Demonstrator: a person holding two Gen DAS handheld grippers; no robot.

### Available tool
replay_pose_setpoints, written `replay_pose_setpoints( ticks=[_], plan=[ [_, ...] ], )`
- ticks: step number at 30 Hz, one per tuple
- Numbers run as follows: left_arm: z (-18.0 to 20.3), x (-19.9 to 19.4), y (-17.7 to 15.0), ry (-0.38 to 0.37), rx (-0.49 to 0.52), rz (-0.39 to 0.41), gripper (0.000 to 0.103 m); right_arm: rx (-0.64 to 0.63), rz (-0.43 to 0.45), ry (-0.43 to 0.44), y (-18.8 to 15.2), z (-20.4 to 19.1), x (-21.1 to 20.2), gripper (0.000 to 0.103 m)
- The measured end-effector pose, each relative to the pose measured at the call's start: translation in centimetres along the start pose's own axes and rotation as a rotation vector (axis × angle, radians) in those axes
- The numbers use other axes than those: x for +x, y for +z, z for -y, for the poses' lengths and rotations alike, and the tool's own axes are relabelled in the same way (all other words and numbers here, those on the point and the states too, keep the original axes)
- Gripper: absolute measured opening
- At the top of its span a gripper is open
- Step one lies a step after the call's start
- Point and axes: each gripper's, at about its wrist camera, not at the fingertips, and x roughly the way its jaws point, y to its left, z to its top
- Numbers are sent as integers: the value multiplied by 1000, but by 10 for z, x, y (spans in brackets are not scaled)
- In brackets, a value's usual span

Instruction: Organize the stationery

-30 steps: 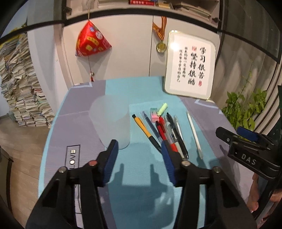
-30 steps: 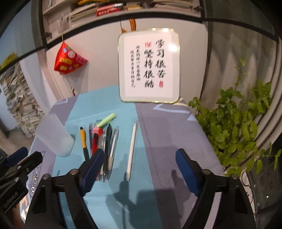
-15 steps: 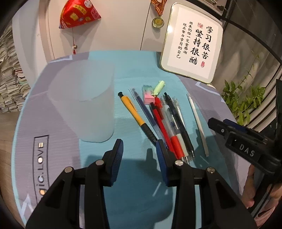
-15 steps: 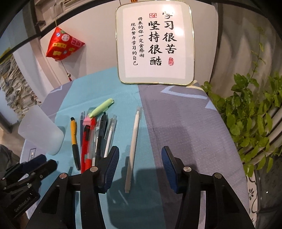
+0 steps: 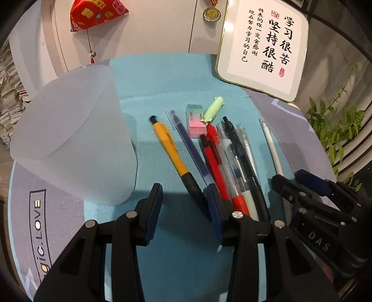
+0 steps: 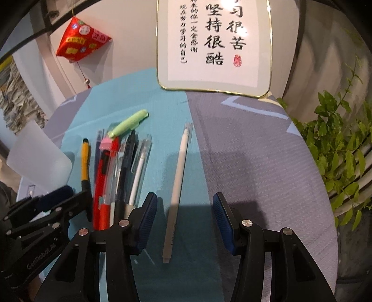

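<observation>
A frosted plastic cup (image 5: 76,144) stands upright on the teal mat (image 5: 167,76), left of a row of pens. My left gripper (image 5: 183,197) is open low over the mat. The black end of the yellow pen (image 5: 169,148) lies between its jaws, close to the right pad, unpressed. Beside it lie a blue pen (image 5: 190,144), a red pen (image 5: 214,162), clear and black pens (image 5: 241,158), a pink-green eraser (image 5: 196,120) and a green highlighter (image 5: 214,108). My right gripper (image 6: 184,202) is open and straddles the white pen (image 6: 179,172) without touching it.
A gold-framed calligraphy sign (image 6: 214,44) leans at the mat's far edge. A leafy plant (image 6: 339,144) stands off the table's right side. A red ornament (image 5: 97,14) hangs on the wall behind, and stacked papers (image 5: 9,97) are at the far left.
Both grippers have come down and forward toward the pens, and their jaws have narrowed. The yellow pen's end now lies between the left jaws, the white pen between the right.
</observation>
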Motion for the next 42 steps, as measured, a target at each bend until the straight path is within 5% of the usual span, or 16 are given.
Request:
replay_pose_setpoints(
  ticks=[5,7,10,21,31,33,36,40,42],
  plan=[
    [2,3,2,35,16,12,34,-40,12,-54,-2,-4,0,33],
    [4,5,2,37,28,21,27,-37,12,-51,-3,-2,-1,14],
    [6,4,1,14,50,14,11,-24,-1,-18,-4,1,-3,8],
    [-17,-30,-42,-82,49,-76,9,34,-52,197,-31,28,-32,8],
    [-22,-65,-97,-70,134,-106,9,-110,-144,220,-71,16,-55,8],
    [-20,-65,-94,-72,135,-88,17,-127,-140,209,-72,12,-56,9],
    [-13,-64,-84,-69,142,-50,41,-119,-126,199,-66,8,-55,16],
    [-4,-53,-70,-52,176,-23,41,-102,-73,180,-54,5,-57,49],
    [-5,-47,-64,-64,171,-34,40,-94,-69,178,-48,3,-54,49]
  ],
)
